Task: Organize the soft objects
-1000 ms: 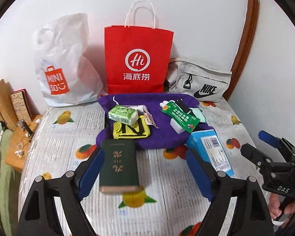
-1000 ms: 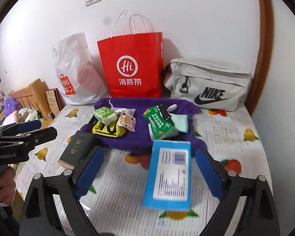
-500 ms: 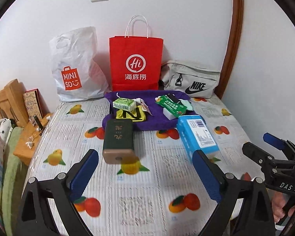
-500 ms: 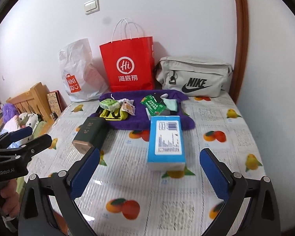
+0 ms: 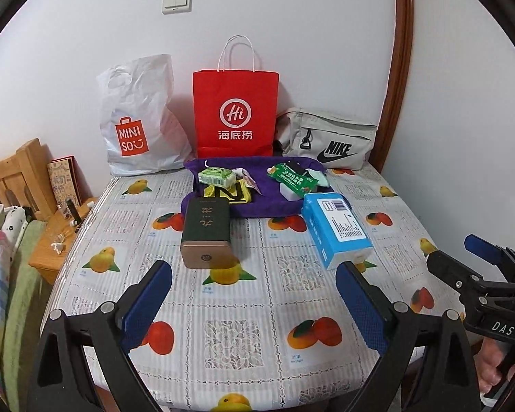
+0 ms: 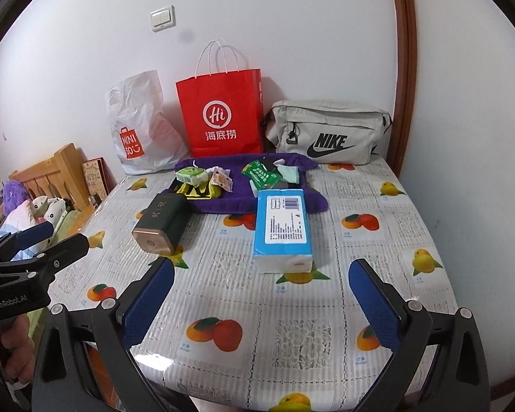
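Observation:
A purple cloth [image 5: 271, 202] [image 6: 238, 197] lies at the table's far middle with small packets on it: a green tissue pack [image 5: 215, 175] [image 6: 190, 175], a yellow pouch [image 5: 228, 194], a green sachet [image 5: 293, 178] [image 6: 261, 175]. A blue tissue pack [image 5: 336, 228] [image 6: 282, 226] and a dark green box [image 5: 206, 231] [image 6: 161, 221] lie in front of it. My left gripper [image 5: 254, 304] and right gripper [image 6: 262, 304] are both open and empty, above the table's near edge.
A white Miniso bag [image 5: 139, 120], a red paper bag [image 5: 236, 110] and a grey Nike bag [image 5: 329, 139] stand against the back wall. A wooden bed frame [image 5: 15, 175] and nightstand [image 5: 58, 240] are at left. The table [image 5: 257, 336] has a fruit-print cover.
Both grippers have pulled back from the dark green box and the blue tissue pack toward the near table edge. The objects have not moved.

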Demonstrator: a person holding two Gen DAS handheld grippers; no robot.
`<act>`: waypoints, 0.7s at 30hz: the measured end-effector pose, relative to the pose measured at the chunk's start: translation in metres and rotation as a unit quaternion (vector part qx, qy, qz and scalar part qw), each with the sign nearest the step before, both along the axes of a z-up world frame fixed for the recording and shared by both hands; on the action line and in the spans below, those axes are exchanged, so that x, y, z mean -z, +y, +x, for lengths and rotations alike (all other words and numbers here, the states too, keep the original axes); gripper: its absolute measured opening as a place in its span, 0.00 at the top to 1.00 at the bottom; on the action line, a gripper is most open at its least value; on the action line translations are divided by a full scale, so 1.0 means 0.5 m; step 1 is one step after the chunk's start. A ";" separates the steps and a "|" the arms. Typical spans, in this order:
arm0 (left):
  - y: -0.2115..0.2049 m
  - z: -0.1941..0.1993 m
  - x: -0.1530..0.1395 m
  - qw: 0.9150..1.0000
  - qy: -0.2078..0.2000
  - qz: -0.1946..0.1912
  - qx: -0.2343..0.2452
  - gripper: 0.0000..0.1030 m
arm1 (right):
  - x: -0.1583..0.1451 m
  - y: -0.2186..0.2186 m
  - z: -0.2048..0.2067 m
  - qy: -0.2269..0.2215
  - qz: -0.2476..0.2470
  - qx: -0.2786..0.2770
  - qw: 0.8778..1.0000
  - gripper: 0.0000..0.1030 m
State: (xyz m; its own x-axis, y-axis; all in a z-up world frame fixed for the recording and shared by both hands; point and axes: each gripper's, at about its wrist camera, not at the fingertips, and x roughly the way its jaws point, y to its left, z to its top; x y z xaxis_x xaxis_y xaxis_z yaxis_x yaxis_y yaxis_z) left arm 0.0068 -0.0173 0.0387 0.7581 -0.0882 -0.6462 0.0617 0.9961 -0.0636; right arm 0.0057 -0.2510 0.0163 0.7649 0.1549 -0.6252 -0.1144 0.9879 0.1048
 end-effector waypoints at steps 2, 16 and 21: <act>-0.002 -0.004 -0.001 1.000 -0.001 0.000 0.000 0.06 | 0.001 0.000 -0.004 0.000 -0.002 0.000 1.000 0.02; -0.002 -0.016 -0.008 1.000 -0.006 0.002 -0.001 0.06 | -0.008 0.003 -0.029 -0.008 -0.004 0.000 1.000 0.02; -0.001 -0.022 -0.012 1.000 -0.007 0.001 -0.004 0.06 | -0.009 0.004 -0.036 -0.008 0.002 -0.005 1.000 0.02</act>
State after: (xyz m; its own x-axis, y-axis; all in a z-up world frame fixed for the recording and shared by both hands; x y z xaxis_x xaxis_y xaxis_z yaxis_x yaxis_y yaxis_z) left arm -0.0043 -0.0176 0.0448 0.7673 -0.0809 -0.6362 0.0553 0.9967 -0.0601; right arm -0.0120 -0.2492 0.0211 0.7732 0.1656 -0.6122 -0.1259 0.9862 0.1076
